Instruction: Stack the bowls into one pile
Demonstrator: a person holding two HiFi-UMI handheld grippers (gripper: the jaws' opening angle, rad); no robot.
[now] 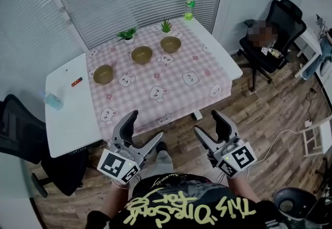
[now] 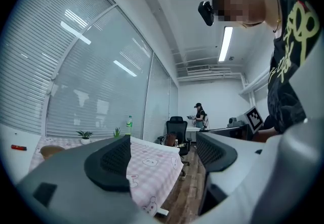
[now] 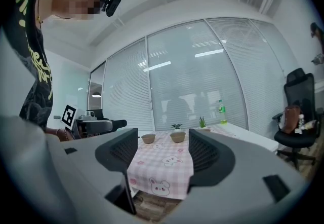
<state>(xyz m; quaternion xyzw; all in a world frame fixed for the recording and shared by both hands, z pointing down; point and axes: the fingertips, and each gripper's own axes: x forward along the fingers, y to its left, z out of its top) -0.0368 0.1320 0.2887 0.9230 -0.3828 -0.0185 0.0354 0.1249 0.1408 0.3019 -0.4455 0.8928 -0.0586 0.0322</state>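
Grippers first: left gripper (image 1: 146, 126) and right gripper (image 1: 207, 123) hung spread wide and empty, well short of the table (image 1: 67, 114). Stacking hadn't started imo. The left bowl (image 1: 103, 74), middle bowl (image 1: 141, 55) and right bowl (image 1: 170, 44) sat apart on the pink bear-print cloth (image 1: 171, 83), so next up was reaching for one rim. Wood floor (image 1: 270, 119), green bottle (image 1: 189, 5), maybe a red lighter (image 1: 77, 82)?

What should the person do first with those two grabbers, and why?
Probably reach the left gripper forward toward the nearest bowl. The three bowls sit apart on the checked cloth, none stacked, and both the left and the right gripper are open, empty and short of the table.
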